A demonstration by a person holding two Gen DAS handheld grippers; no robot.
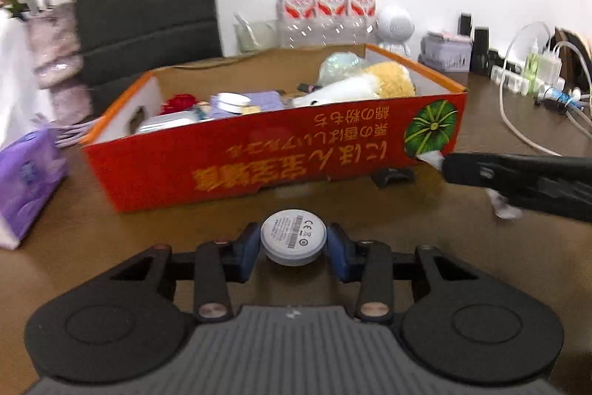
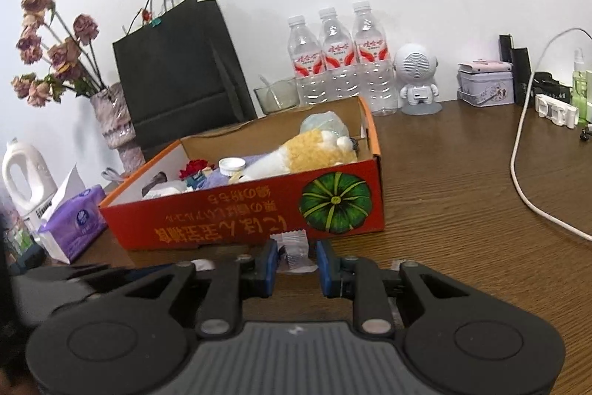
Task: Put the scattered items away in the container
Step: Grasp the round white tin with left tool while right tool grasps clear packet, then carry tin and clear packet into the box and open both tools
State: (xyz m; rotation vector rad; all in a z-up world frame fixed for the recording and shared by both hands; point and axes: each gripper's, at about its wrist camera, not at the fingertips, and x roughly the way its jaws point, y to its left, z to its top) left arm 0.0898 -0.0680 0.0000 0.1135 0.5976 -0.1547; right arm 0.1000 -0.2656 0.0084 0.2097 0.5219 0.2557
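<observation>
Left gripper [image 1: 294,241] clamped on a round white disc [image 1: 293,236], low over the brown table [image 1: 425,228], short of the red box [image 1: 259,169] at 12 o'clock. Right gripper [image 2: 296,263] partly closed around a small clear packet [image 2: 294,248]; firm grip or not, cannot tell. Packet just short of the box's front wall. Inside the box: plush toy [image 2: 307,152], white cap [image 2: 232,166]. Purple tissue pack [image 2: 72,228] at 9 o'clock.

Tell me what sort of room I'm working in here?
Probably a home or dorm desk against a wall, not a lab: a wooden table holding dried flowers in a vase, three water bottles, a tissue pack and charger cables.
</observation>
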